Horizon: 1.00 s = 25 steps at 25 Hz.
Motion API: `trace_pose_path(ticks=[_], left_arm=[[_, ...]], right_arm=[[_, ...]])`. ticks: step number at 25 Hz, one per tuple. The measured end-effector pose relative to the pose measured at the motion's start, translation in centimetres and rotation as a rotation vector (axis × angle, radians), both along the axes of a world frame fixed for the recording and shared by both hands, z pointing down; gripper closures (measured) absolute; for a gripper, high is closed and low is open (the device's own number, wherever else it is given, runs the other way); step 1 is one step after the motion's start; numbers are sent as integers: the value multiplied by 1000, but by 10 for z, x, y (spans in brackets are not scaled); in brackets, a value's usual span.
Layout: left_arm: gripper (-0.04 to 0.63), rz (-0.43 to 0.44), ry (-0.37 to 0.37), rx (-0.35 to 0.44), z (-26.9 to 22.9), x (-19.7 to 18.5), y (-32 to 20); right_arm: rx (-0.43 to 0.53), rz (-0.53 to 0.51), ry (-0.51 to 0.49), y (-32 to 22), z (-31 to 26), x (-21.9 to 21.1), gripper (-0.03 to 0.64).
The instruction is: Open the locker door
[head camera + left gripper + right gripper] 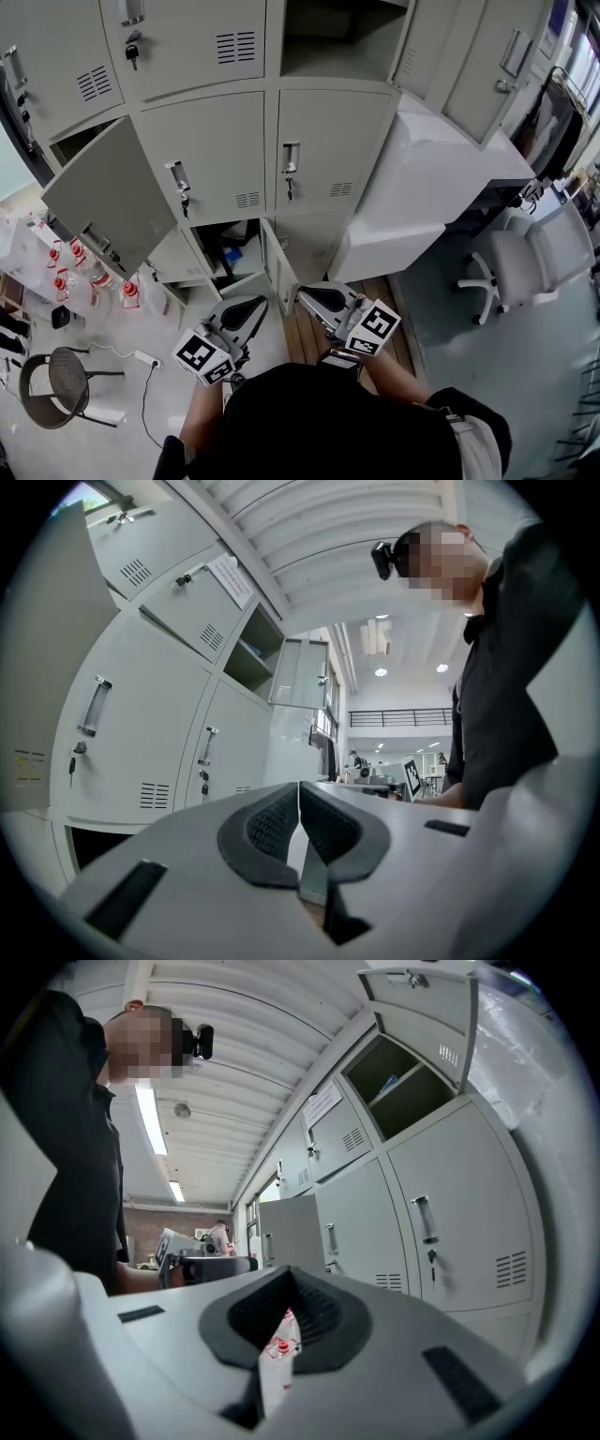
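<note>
Left tool [261,304]: jaws were together, gripping nothing. Right tool [304,296]: jaws likewise met, empty. Locker door [279,264]: bottom row, apparently stood open, edge-on just ahead of both tools, apart from them.

Lockers [328,150] are smooth painted metal, pale grey, softly matt. Their handles [291,157] gleam like chrome. The black pads [272,822] look ribbed, rubbery and matt. The floor [302,345] beneath shows wooden boards.

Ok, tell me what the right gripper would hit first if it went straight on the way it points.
Probably the closed locker door directly beyond the shut right gripper; nothing shows between them, though depth is unclear.
</note>
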<state>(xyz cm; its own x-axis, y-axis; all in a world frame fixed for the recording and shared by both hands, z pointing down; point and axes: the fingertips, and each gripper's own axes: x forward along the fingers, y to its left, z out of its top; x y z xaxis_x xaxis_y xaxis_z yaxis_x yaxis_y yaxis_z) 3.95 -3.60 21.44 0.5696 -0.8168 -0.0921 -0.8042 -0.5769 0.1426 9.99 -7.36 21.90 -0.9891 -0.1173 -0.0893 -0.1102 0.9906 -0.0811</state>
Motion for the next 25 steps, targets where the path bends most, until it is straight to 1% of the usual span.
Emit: trace_pose_path(ticks=[3, 6, 11, 16, 25], left_arm=[[577, 17, -2, -6, 1, 8, 0], [577, 24, -1, -7, 0, 12, 1], [577, 17, 7, -28, 4, 8, 0], [577, 10, 1, -16, 1, 8, -2], [577, 17, 14, -33, 12, 11, 3]], right_arm=[[4, -8, 23, 4, 6, 0, 606], [-1, -16, 21, 5, 6, -2, 606], [-7, -28, 10, 4, 3, -2, 606], [-24, -20, 15, -3, 6, 4, 605], [-34, -42, 21, 0, 14, -1, 605]])
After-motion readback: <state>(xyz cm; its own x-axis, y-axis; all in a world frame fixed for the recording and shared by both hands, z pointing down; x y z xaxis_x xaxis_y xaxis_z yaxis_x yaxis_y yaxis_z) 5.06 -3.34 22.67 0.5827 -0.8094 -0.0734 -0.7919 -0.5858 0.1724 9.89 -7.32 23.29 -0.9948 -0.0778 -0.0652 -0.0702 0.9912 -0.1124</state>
